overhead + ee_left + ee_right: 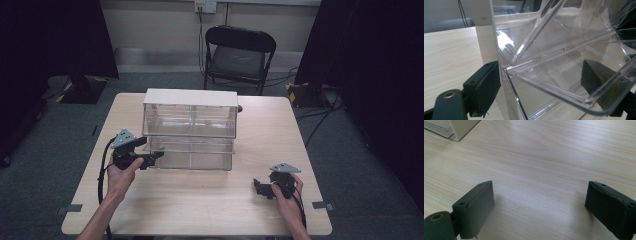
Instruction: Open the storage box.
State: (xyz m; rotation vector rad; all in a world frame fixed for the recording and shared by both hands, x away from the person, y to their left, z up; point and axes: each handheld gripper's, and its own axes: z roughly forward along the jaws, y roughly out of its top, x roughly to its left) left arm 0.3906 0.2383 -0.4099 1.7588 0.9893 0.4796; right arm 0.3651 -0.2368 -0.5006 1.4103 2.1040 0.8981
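A clear plastic cabinet with a white top and two tiers of compartments stands at the middle of the wooden table. My left gripper is at its lower left front corner. In the left gripper view my left gripper stands open. One jaw is outside the white side wall, the other behind the tilted clear lower drawer front, whose edge lies between them. My right gripper hovers over bare table at the front right, and the right gripper view shows my right gripper open with nothing between its fingers.
A black folding chair stands behind the table. Dark curtains hang at both sides and cables lie on the grey floor. A corner of the cabinet shows at the top left of the right gripper view.
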